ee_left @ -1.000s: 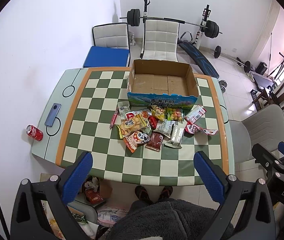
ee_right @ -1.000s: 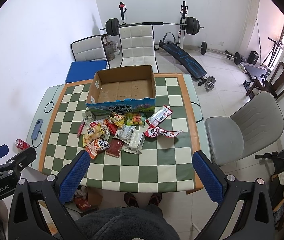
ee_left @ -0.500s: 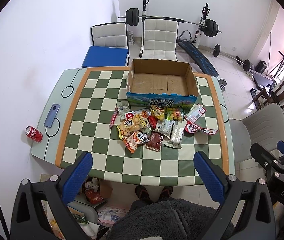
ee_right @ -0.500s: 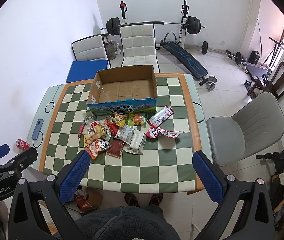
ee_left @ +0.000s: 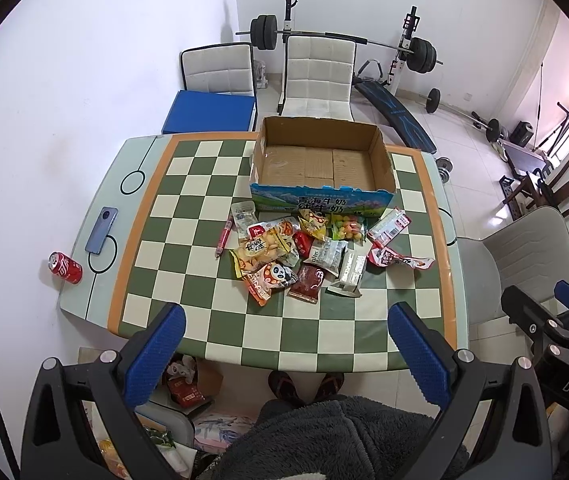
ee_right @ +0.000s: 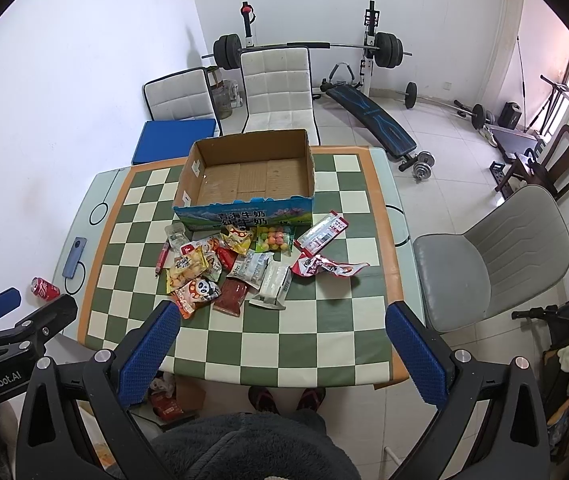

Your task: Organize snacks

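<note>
White walls enclose a pale tiled floor (ee_right: 436, 208). Two white quilted chairs (ee_right: 276, 88) stand behind a green-and-cream checkered table (ee_left: 188, 264). A grey padded chair (ee_right: 496, 264) sits right, near a barbell rack (ee_right: 370, 46); daylight enters from the right.

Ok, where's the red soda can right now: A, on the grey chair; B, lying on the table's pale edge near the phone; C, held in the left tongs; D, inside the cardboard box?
B: the red soda can lies on the table's pale edge, near the phone.

soda can (ee_left: 64, 267) lying | phone (ee_left: 101, 229) flat | grey chair (ee_right: 496, 264) beside table (ee_left: 156, 284)
</note>
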A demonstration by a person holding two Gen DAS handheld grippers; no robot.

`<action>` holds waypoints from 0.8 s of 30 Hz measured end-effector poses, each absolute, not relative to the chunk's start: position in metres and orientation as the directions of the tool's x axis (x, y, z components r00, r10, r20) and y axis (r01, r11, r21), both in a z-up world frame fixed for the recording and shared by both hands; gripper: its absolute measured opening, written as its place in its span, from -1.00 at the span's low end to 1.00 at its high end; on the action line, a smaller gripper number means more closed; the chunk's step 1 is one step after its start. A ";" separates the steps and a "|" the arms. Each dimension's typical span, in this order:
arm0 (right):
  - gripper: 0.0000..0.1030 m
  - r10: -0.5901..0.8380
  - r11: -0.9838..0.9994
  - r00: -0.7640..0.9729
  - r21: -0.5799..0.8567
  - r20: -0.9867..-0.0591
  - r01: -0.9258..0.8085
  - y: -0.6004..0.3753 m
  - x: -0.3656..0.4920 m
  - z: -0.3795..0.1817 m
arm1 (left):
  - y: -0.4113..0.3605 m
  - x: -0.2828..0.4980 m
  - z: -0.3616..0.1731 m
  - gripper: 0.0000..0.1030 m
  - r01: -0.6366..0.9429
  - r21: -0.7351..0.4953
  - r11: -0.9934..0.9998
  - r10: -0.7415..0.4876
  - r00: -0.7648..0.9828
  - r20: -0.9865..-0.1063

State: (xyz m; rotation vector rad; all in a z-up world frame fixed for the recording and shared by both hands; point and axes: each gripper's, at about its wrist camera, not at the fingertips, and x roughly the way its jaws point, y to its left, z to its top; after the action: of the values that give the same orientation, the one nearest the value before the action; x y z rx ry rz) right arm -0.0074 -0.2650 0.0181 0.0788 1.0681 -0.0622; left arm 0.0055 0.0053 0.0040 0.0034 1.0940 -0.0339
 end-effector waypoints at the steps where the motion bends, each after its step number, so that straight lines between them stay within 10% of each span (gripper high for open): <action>1: 1.00 -0.012 0.995 0.480 0.034 -0.877 0.089 -0.265 -0.007 0.018 | 0.005 0.006 0.004 1.00 0.029 -0.015 0.999 -0.027 0.459 -0.888; 24: 1.00 -0.012 0.995 0.479 0.035 -0.878 0.088 -0.264 -0.005 0.017 | 0.004 0.006 0.004 1.00 0.030 -0.019 0.999 -0.030 0.455 -0.890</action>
State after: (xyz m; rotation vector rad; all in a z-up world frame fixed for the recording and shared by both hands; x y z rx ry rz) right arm -0.0045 -0.2642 0.0174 0.0786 1.0696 -0.0615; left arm 0.0063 0.0044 0.0036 0.0000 1.0979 -0.0373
